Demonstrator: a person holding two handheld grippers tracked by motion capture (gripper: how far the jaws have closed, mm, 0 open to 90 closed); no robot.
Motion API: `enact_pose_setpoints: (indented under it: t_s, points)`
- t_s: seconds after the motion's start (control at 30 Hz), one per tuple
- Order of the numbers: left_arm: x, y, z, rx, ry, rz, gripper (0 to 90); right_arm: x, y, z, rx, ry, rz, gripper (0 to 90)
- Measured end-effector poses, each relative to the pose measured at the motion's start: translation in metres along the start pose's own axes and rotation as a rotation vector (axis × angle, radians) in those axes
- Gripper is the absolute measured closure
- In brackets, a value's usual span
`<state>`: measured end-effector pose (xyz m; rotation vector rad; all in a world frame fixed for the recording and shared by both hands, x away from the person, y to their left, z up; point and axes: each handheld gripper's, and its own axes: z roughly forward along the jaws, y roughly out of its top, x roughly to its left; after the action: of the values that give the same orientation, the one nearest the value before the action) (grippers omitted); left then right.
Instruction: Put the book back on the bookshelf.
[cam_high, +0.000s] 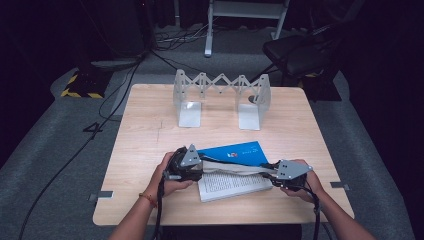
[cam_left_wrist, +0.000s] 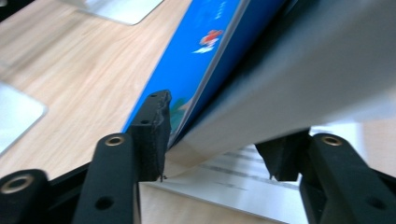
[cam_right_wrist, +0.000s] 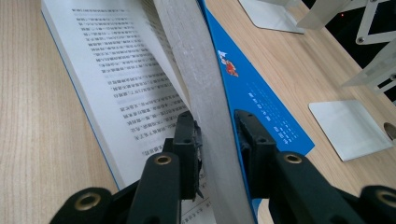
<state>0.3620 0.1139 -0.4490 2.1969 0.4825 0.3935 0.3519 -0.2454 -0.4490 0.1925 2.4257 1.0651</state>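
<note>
On the near half of the wooden table (cam_high: 140, 150), the left gripper (cam_high: 187, 165) sits at the left end of an open book (cam_high: 235, 172). In the left gripper view its jaws stand spread, one pad against the blue cover (cam_left_wrist: 196, 51) and the other well off to the side above the printed page; the raised block of pages passes between them without being squeezed.

The book lies between the two grippers, its lower half flat on the table with lines of print facing up (cam_right_wrist: 116, 79), its blue cover and a thick wad of pages lifted at a slant.

At the book's right end, the right gripper (cam_high: 285, 172) has its jaws pinching that wad of pages together with the cover (cam_right_wrist: 219, 135).

Farther back stands a grey expanding bookend rack (cam_high: 220, 97), well apart from the book.
</note>
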Motion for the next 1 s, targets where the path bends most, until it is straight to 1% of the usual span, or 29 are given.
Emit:
enact_pose_setpoints:
  t_s: [0.03, 0.07, 0.1, 0.13, 0.17, 0.2, 0.23, 0.27, 0.3, 0.33, 0.37, 0.4, 0.43, 0.5, 0.53, 0.57, 0.63, 0.67, 0.7, 0.73, 0.77, 0.8, 0.83, 0.87, 0.9, 0.93, 0.97, 1.0]
  points:
    - [-0.005, -0.002, -0.011, -0.028, -0.014, 0.003, 43.9, 0.001, 0.0, 0.001, 0.009, 0.003, -0.003, 71.6]
    - [-0.005, -0.002, -0.011, -0.028, -0.014, 0.003, 41.8, 0.001, 0.0, 0.001, 0.009, 0.003, -0.003, 71.6]
    - [-0.014, 0.0, -0.023, -0.046, 0.008, 0.013, 39.5, 0.002, 0.0, 0.001, 0.018, 0.006, -0.016, 71.6]
    - [-0.014, 0.0, -0.023, -0.046, 0.008, 0.013, 37.3, 0.002, 0.0, 0.001, 0.018, 0.006, -0.016, 71.6]
    - [-0.018, 0.002, -0.028, -0.056, 0.008, 0.011, 37.3, 0.002, 0.001, 0.001, 0.019, 0.007, -0.016, 71.6]
    - [-0.031, 0.009, -0.036, -0.073, 0.017, 0.031, 33.3, 0.001, 0.002, 0.001, 0.021, 0.005, -0.021, 71.6]
    - [-0.031, 0.009, -0.036, -0.073, 0.017, 0.031, 33.1, 0.001, 0.004, 0.001, 0.025, 0.003, -0.026, 71.6]
    - [-0.039, 0.014, -0.037, -0.071, 0.037, 0.045, 33.1, 0.001, 0.004, 0.001, 0.025, 0.003, -0.026, 71.6]
    - [-0.054, 0.026, -0.035, -0.074, 0.048, 0.082, 27.4, 0.002, 0.006, 0.001, 0.033, 0.002, -0.035, 71.7]
    - [-0.062, 0.032, -0.032, -0.062, 0.077, 0.098, 27.4, 0.002, 0.007, 0.001, 0.037, 0.003, -0.036, 71.7]
    - [-0.062, 0.032, -0.032, -0.062, 0.077, 0.098, 27.0, 0.002, 0.007, 0.001, 0.037, 0.003, -0.036, 71.7]
    - [-0.068, 0.037, -0.029, -0.055, 0.086, 0.119, 27.0, 0.002, 0.008, 0.002, 0.038, 0.004, -0.04, 71.7]
    - [-0.073, 0.042, -0.026, -0.06, 0.071, 0.134, 26.9, 0.003, 0.01, 0.003, 0.041, 0.005, -0.04, 71.8]
    - [-0.083, 0.05, -0.018, -0.04, 0.095, 0.164, 27.3, 0.004, 0.013, 0.004, 0.044, 0.006, -0.046, 71.9]
    - [-0.087, 0.053, -0.014, -0.035, 0.085, 0.169, 26.7, 0.005, 0.015, 0.005, 0.048, 0.008, -0.048, 72.0]
    - [-0.089, 0.056, -0.01, -0.016, 0.103, 0.167, 26.5, 0.005, 0.017, 0.006, 0.049, 0.011, -0.054, 72.1]
    - [-0.089, 0.057, -0.002, 0.01, 0.105, 0.16, 25.9, 0.007, 0.02, 0.008, 0.054, 0.015, -0.059, 72.3]
    - [-0.089, 0.057, 0.003, 0.033, 0.136, 0.161, 25.6, 0.008, 0.022, 0.009, 0.056, 0.017, -0.06, 72.5]
    - [-0.086, 0.057, 0.011, 0.061, 0.164, 0.147, 25.5, 0.01, 0.024, 0.011, 0.059, 0.018, -0.068, 72.7]
    - [-0.086, 0.057, 0.011, 0.061, 0.164, 0.147, 25.2, 0.01, 0.024, 0.011, 0.059, 0.018, -0.068, 72.7]
    - [-0.085, 0.057, 0.015, 0.072, 0.174, 0.137, 25.2, 0.01, 0.026, 0.011, 0.06, 0.019, -0.067, 72.7]
    - [-0.083, 0.056, 0.02, 0.09, 0.17, 0.134, 25.4, 0.011, 0.027, 0.012, 0.062, 0.02, -0.067, 72.8]
    - [-0.082, 0.054, 0.023, 0.104, 0.152, 0.131, 25.4, 0.012, 0.028, 0.012, 0.064, 0.02, -0.063, 72.8]
    - [-0.08, 0.05, 0.03, 0.136, 0.169, 0.119, 27.4, 0.012, 0.029, 0.013, 0.067, 0.023, -0.069, 72.7]
    - [-0.08, 0.05, 0.03, 0.136, 0.169, 0.119, 30.2, 0.012, 0.029, 0.013, 0.067, 0.023, -0.069, 72.7]
    - [-0.079, 0.049, 0.032, 0.14, 0.176, 0.121, 30.2, 0.012, 0.029, 0.014, 0.069, 0.022, -0.071, 72.5]
    - [-0.079, 0.048, 0.034, 0.145, 0.179, 0.122, 36.6, 0.012, 0.03, 0.015, 0.075, 0.024, -0.072, 72.5]
    - [-0.078, 0.047, 0.035, 0.15, 0.194, 0.129, 40.4, 0.013, 0.03, 0.016, 0.08, 0.027, -0.077, 72.4]
